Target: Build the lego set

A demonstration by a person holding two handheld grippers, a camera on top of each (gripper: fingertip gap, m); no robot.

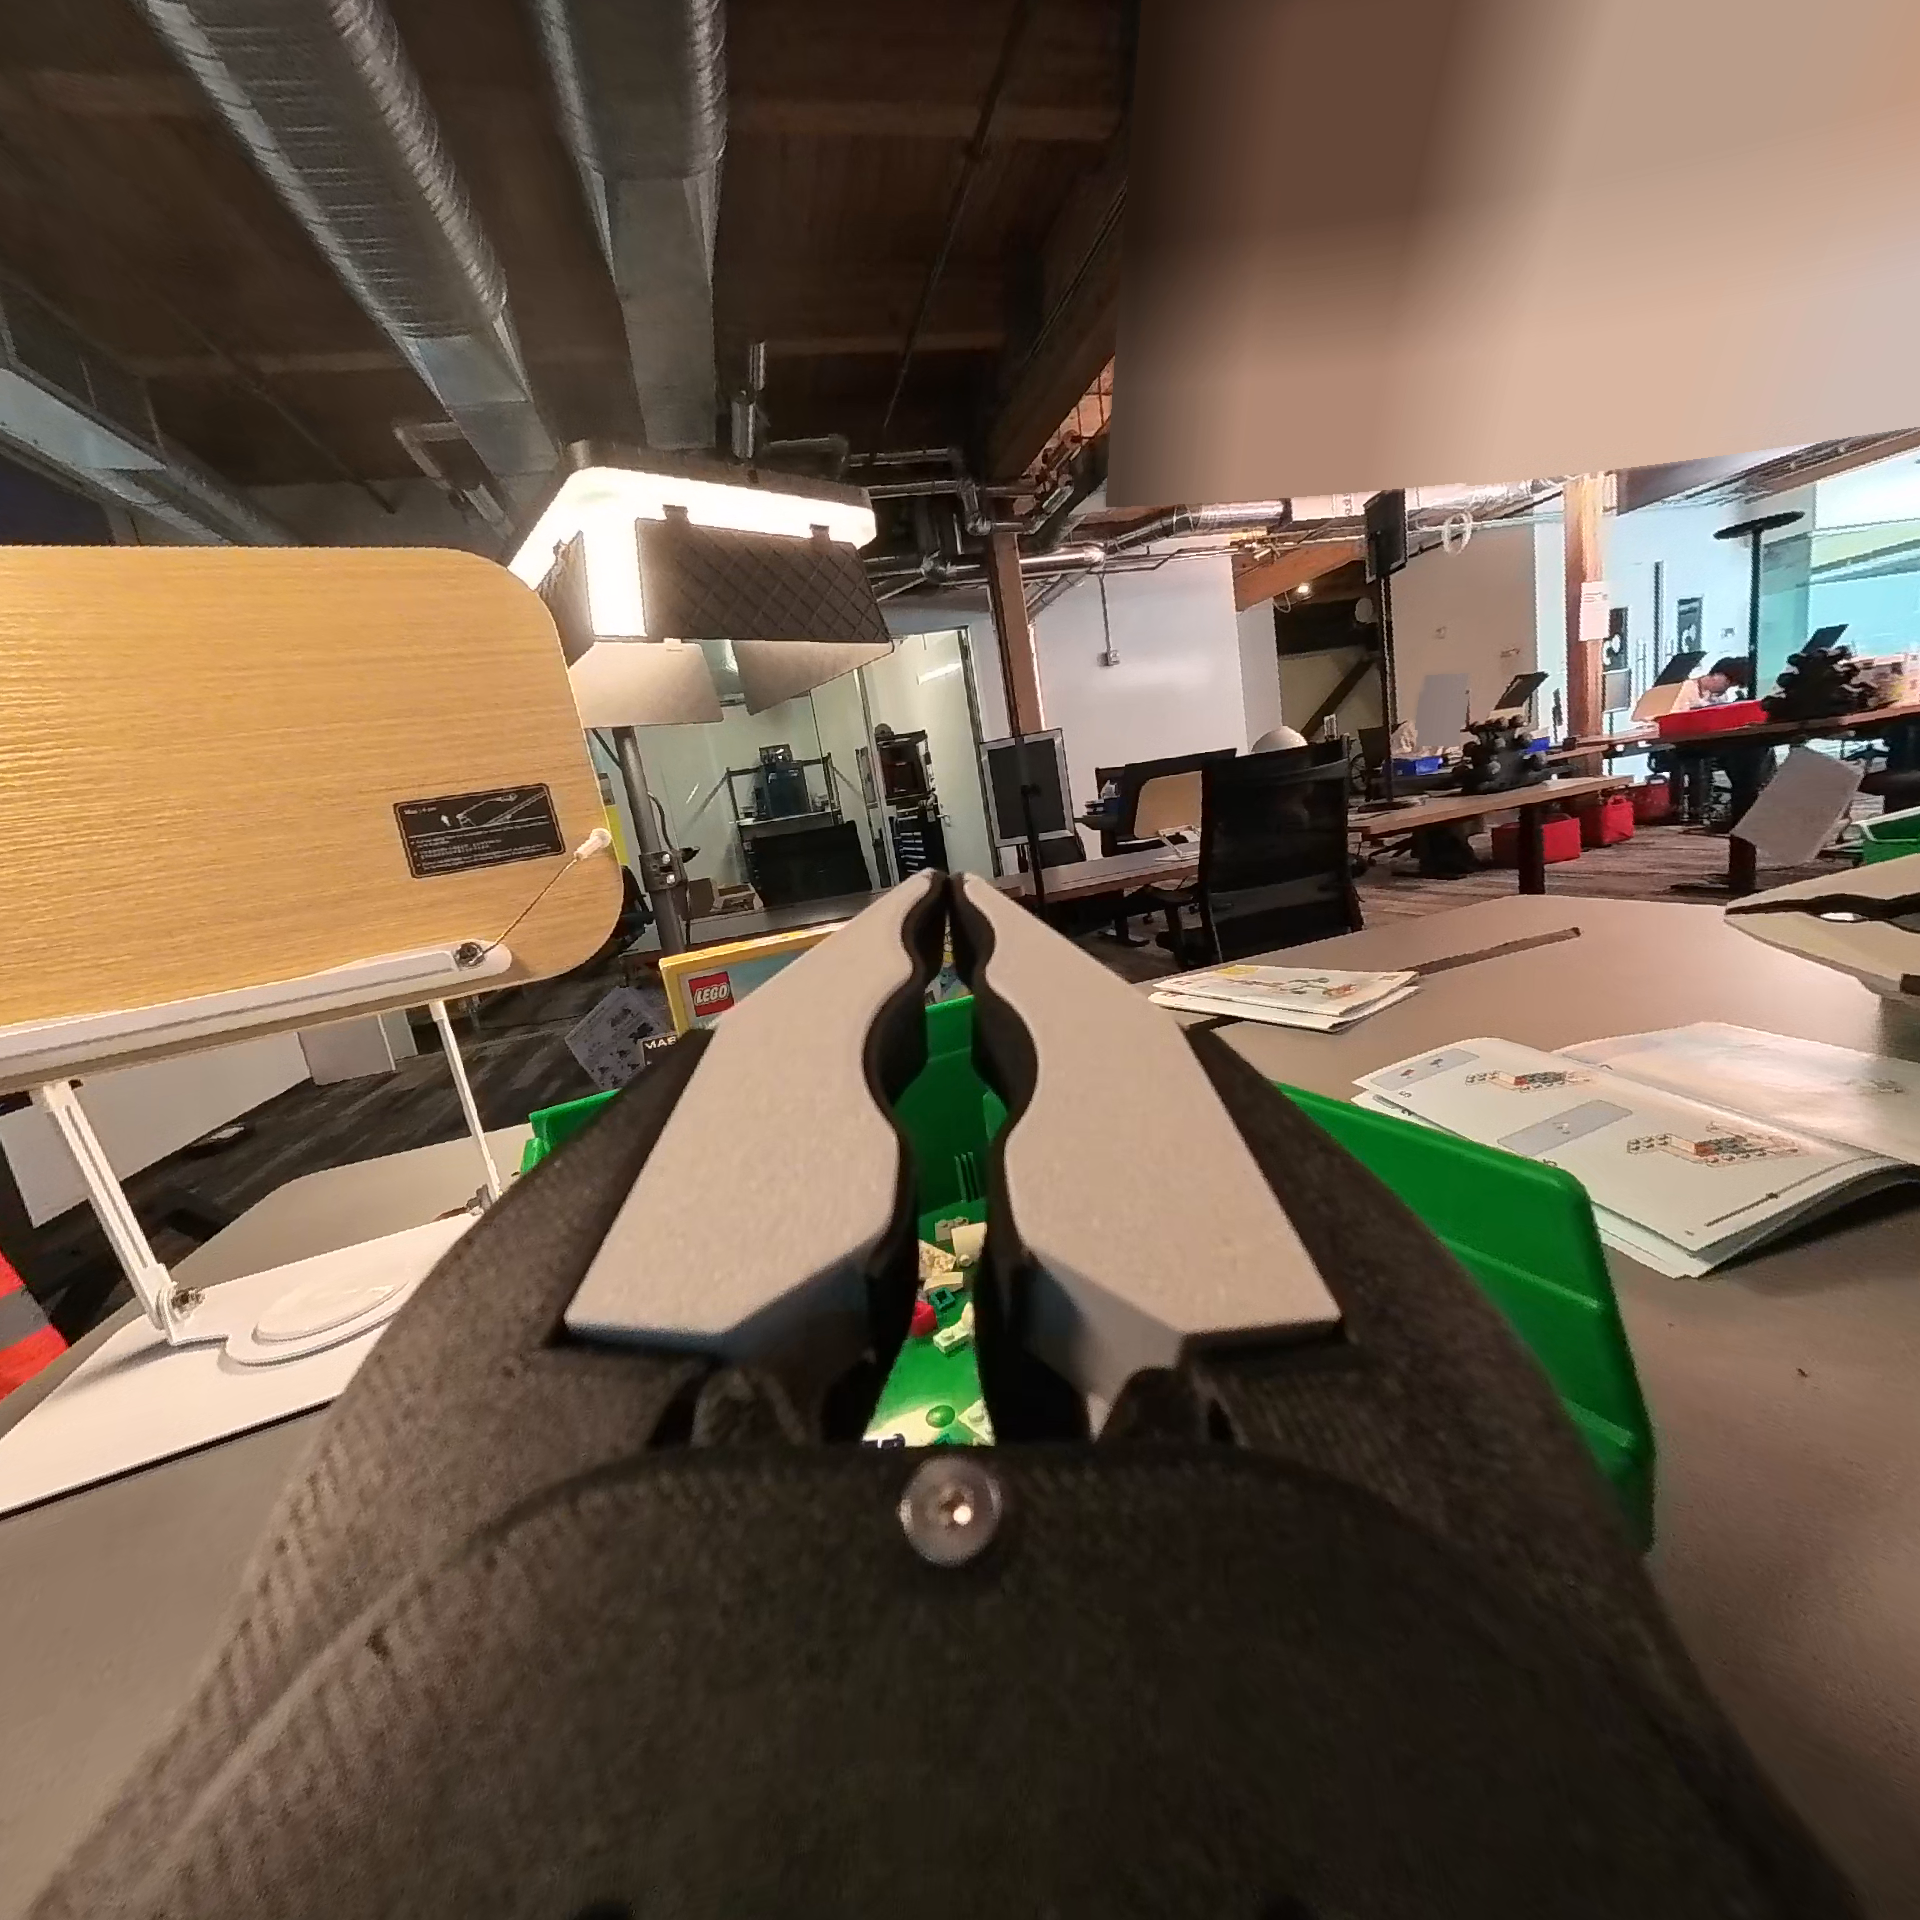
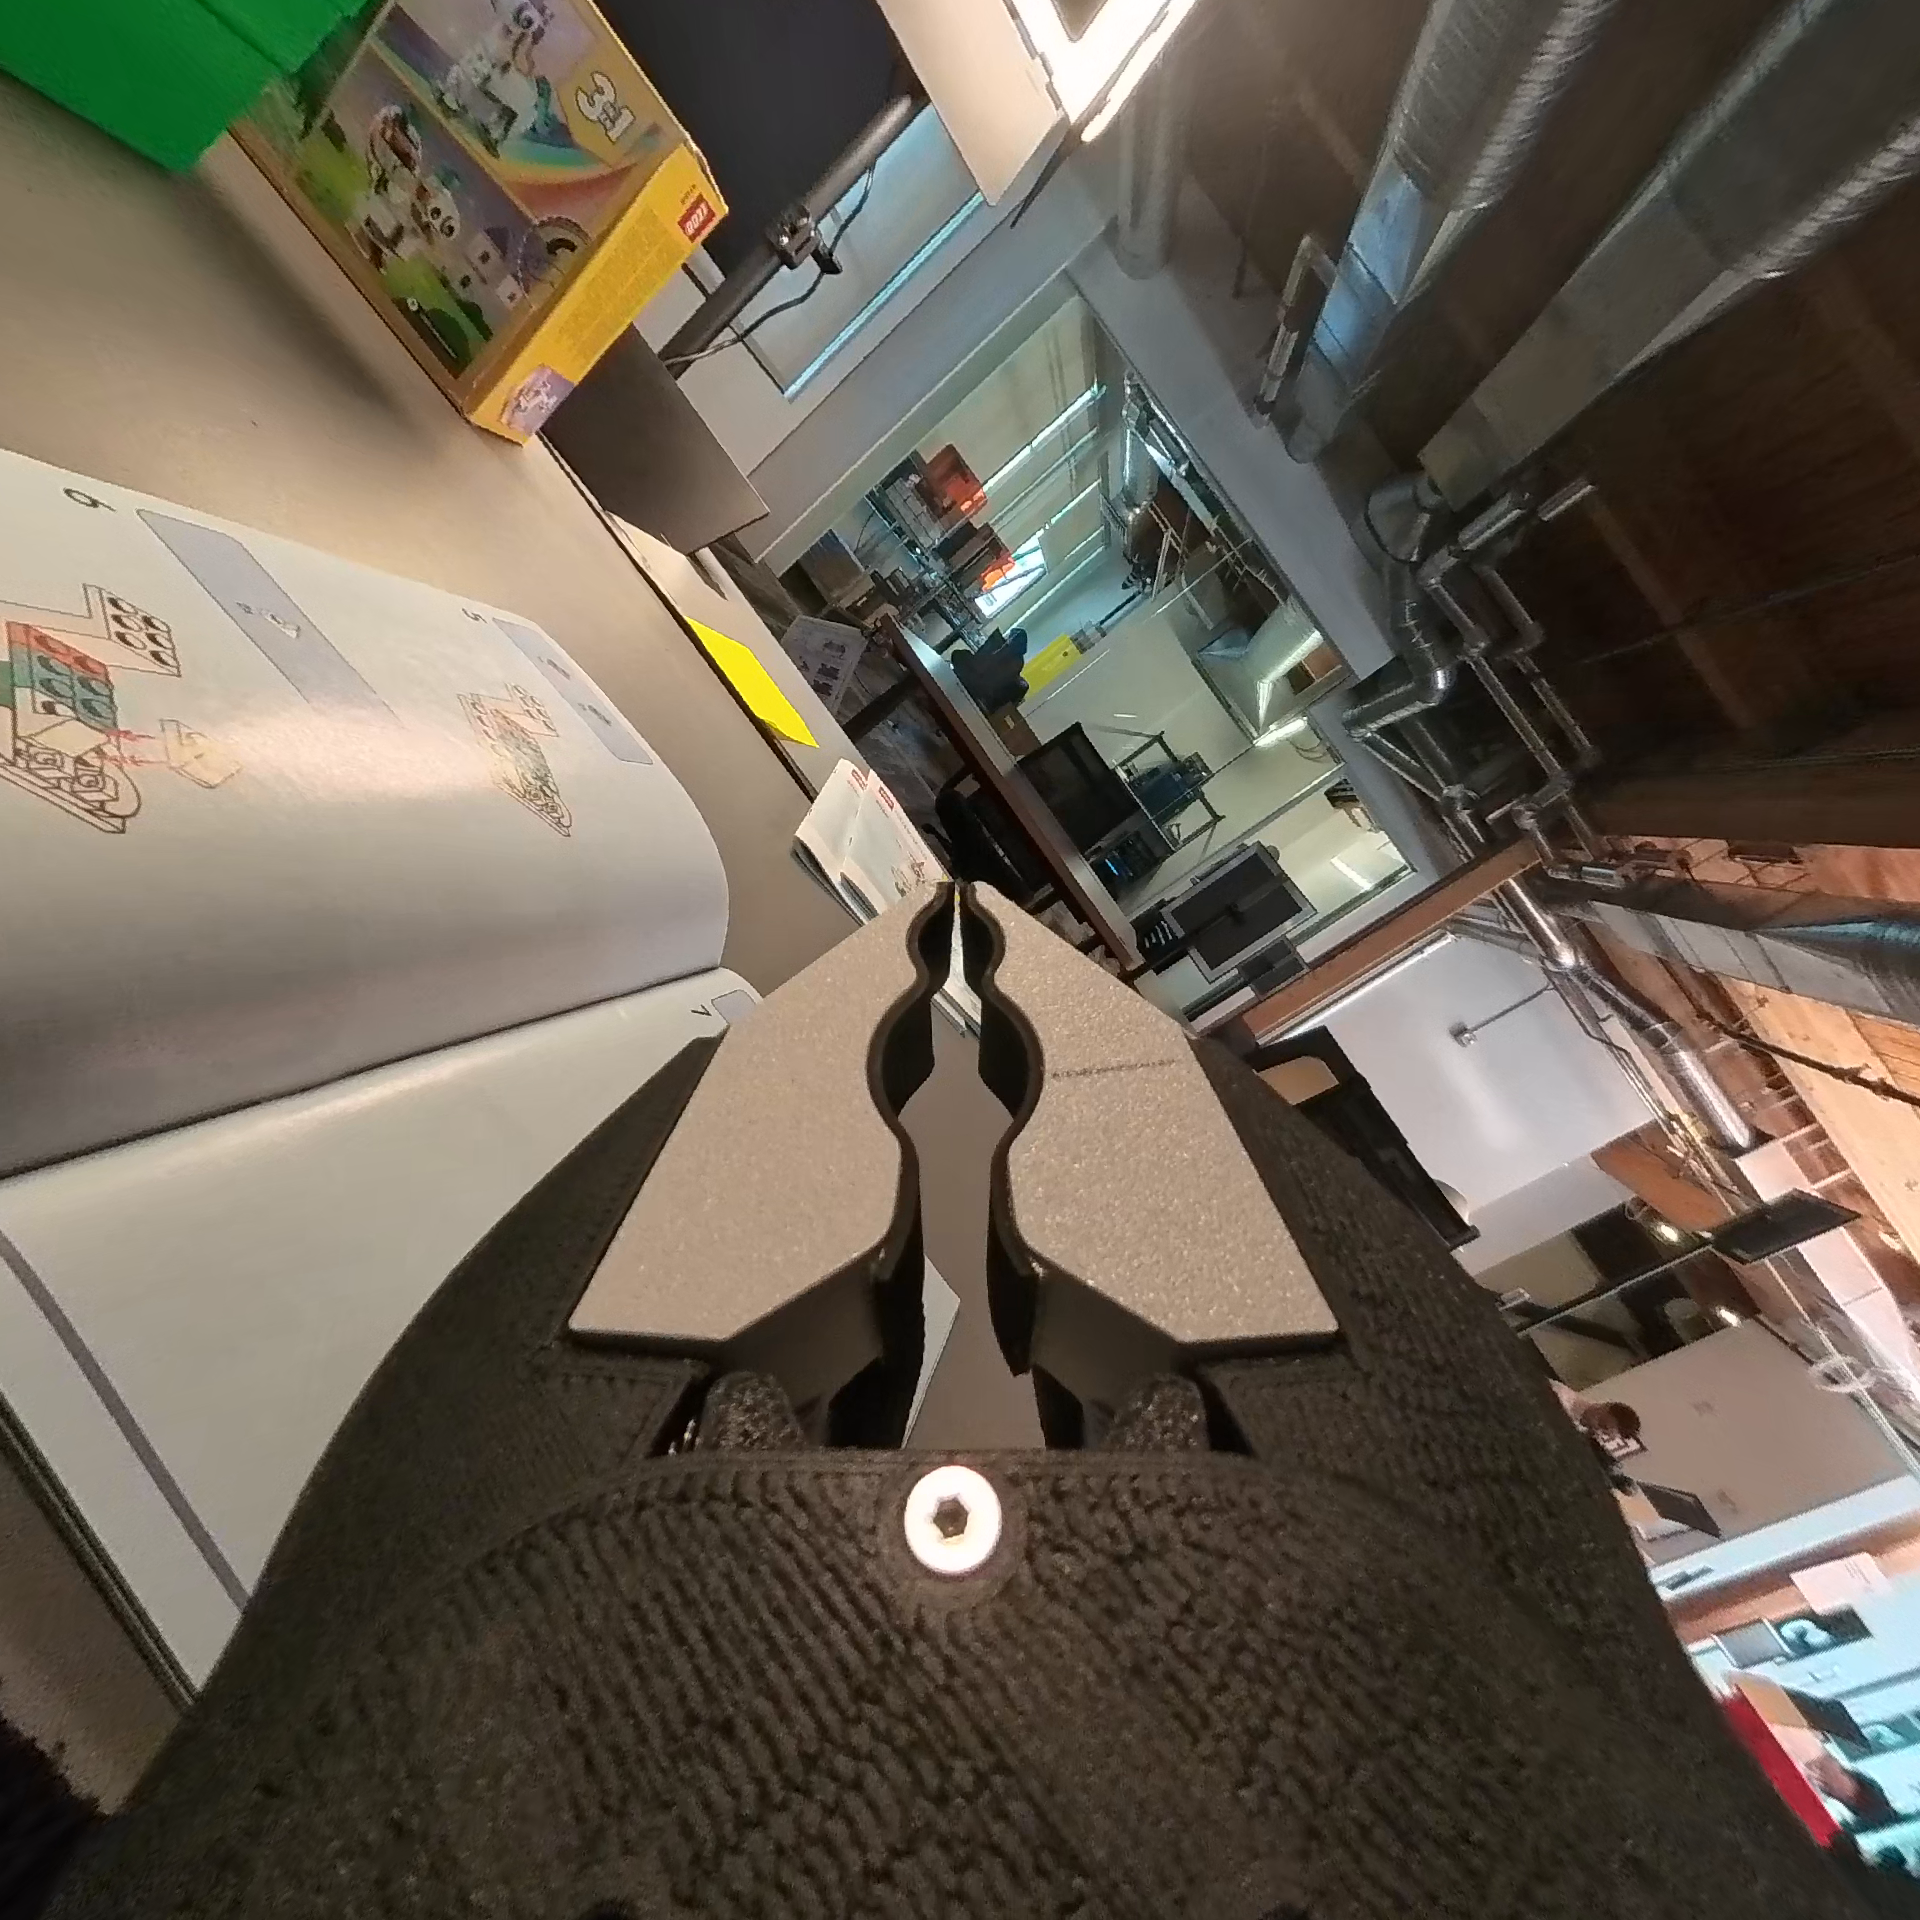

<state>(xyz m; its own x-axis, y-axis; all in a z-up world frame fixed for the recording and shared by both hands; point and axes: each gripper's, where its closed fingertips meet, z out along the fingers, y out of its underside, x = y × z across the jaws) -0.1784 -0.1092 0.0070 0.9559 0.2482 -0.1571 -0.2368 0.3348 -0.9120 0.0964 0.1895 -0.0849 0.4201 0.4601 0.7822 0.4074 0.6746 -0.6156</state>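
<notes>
In the left wrist view my left gripper (image 1: 951,883) is shut and empty, its tips touching, held above a green bin (image 1: 1455,1226). Several small loose lego pieces (image 1: 951,1262) in tan, green and red lie in the bin, seen through the gap between the fingers. An open instruction booklet (image 1: 1662,1132) lies on the grey table to the right of the bin. In the right wrist view, which is rolled on its side, my right gripper (image 2: 958,894) is shut and empty, held just above the open instruction booklet (image 2: 312,831). The yellow lego box (image 2: 520,218) stands beyond it.
A wooden-topped white book stand (image 1: 260,748) stands left of the bin. A second, thinner booklet (image 1: 1283,992) lies farther back on the table. The right gripper's finger (image 1: 1829,914) shows at the right edge. A green bin corner (image 2: 135,73) sits by the lego box.
</notes>
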